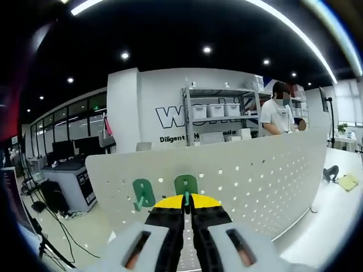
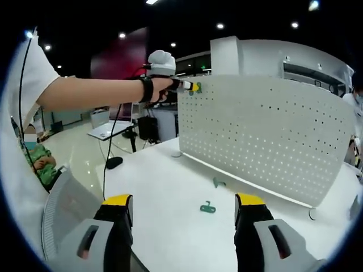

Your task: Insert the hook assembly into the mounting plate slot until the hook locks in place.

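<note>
In the left gripper view, we see the left claw (image 1: 187, 211) at the lower centre of the frame, its yellow-tipped jaws pressed together on a green hook (image 1: 186, 186) held flat against the white pegboard (image 1: 255, 175). A second green hook (image 1: 143, 193) sits on the board just to the left of the first. Behind the board, in the upper right, we note a person at a shelf rack (image 1: 221, 110). In the right gripper view, the right claw (image 2: 184, 212) stands at the bottom of the frame with its jaws spread wide and nothing between them. Between them, farther off, a loose green hook (image 2: 208, 207) lies on the white surface (image 2: 153, 181), and another green piece (image 2: 218, 182) lies nearer the foot of the board. In the upper centre of this frame, we see a bare arm reaching to the board's top left corner, where the left claw meets it.
</note>
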`<state>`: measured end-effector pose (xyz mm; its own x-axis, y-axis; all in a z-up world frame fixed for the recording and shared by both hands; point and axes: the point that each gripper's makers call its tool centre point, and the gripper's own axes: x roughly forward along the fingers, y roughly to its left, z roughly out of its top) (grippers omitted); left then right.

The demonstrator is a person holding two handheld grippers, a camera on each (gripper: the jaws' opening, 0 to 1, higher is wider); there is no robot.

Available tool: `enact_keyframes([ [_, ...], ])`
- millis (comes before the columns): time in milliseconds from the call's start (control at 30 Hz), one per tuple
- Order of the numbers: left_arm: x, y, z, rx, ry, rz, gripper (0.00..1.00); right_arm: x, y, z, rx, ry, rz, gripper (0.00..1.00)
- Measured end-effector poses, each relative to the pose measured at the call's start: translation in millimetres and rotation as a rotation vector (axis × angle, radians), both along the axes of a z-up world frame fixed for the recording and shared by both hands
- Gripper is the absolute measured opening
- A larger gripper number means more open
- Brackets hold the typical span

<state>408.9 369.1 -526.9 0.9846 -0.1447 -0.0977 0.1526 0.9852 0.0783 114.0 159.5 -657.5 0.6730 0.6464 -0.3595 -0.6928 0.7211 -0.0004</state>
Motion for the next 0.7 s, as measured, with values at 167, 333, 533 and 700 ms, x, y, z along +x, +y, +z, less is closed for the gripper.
enact_keyframes([
  [167, 5.4, 3.2, 2.3, -0.008, -0.004, 0.011, 0.03, 1.7, -1.7, 0.6, 0.002, -0.002, -0.013, 0.75],
  [333, 10.5, 4.8, -1.6, -0.016, 0.015, 0.011, 0.03, 3.6, -4.8, 1.0, 0.005, -0.002, -0.026, 0.75],
  [533, 12.4, 5.7, -3.6, 0.005, 0.014, 0.009, 0.03, 5.2, -5.6, -0.4, 0.01, 0.006, -0.032, 0.74],
  [700, 13.5, 5.4, -3.7, -0.029, 0.017, 0.021, 0.03, 7.2, -6.0, 0.3, 0.017, 0.003, -0.036, 0.74],
])
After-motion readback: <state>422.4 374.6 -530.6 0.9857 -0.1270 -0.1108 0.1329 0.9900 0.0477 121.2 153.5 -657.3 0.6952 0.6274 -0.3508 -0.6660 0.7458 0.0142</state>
